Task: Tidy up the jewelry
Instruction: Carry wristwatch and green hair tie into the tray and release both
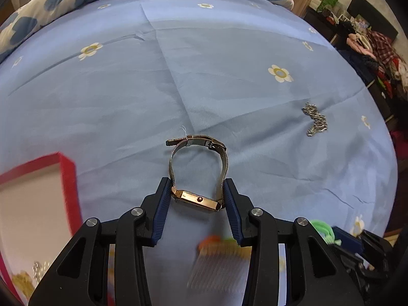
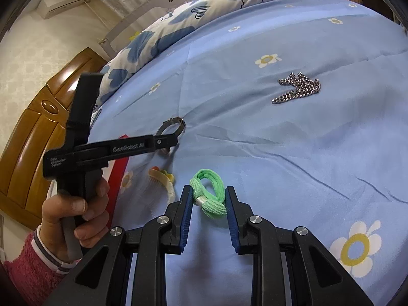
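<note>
Left hand-held gripper [image 1: 197, 193] clamping the watch [image 1: 196, 173] above the bed [image 1: 102, 107], right hand-held gripper [image 2: 207, 199] clamping the green band [image 2: 208, 196], chain [image 2: 298, 89] lying apart, red box [image 1: 67, 178] at left.

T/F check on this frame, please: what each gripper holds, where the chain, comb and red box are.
1. The left gripper is shut on the watch. True.
2. The right gripper holds the chain. False: it is shut on the green hair tie; the chain lies loose on the bedsheet.
3. The comb lies on the sheet, left of the hair tie. True.
4. The red box is to the right of the watch. False: it is to the left.
5. The watch lies flat on the sheet. False: it is held between the pads.
</note>
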Available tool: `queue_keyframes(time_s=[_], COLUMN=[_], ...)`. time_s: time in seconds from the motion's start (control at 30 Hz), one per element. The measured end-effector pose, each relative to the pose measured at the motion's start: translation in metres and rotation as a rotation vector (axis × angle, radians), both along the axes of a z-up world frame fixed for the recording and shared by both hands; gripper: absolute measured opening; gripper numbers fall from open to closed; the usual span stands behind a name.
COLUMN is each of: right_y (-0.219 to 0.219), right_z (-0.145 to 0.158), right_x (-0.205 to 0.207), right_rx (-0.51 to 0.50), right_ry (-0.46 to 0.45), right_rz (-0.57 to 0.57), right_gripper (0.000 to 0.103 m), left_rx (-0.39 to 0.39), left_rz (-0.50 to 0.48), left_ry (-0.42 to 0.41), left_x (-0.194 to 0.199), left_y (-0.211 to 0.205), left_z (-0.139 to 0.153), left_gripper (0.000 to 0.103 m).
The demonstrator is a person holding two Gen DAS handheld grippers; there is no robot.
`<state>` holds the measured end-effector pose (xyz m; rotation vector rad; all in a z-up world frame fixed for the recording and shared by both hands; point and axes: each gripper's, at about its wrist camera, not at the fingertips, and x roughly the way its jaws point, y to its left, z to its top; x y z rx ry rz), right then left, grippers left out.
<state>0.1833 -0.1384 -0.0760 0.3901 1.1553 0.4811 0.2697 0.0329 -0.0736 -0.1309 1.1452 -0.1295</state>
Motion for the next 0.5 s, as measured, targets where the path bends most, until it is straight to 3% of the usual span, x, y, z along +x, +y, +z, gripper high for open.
queue_keyframes(time_s=[0.5], right_y=[0.035], right_z=[0.025], right_x=[-0.013], right_rx=[0.025], right_ry=[-0.044], right_rz=[0.077], right_gripper=[0.026], left_rx=[-0.071], left_rz=[0.103], left_ry=[-0.07], left_x=[-0.09], left_y=[0.057], left_z=[0.049], left_gripper=[0.04])
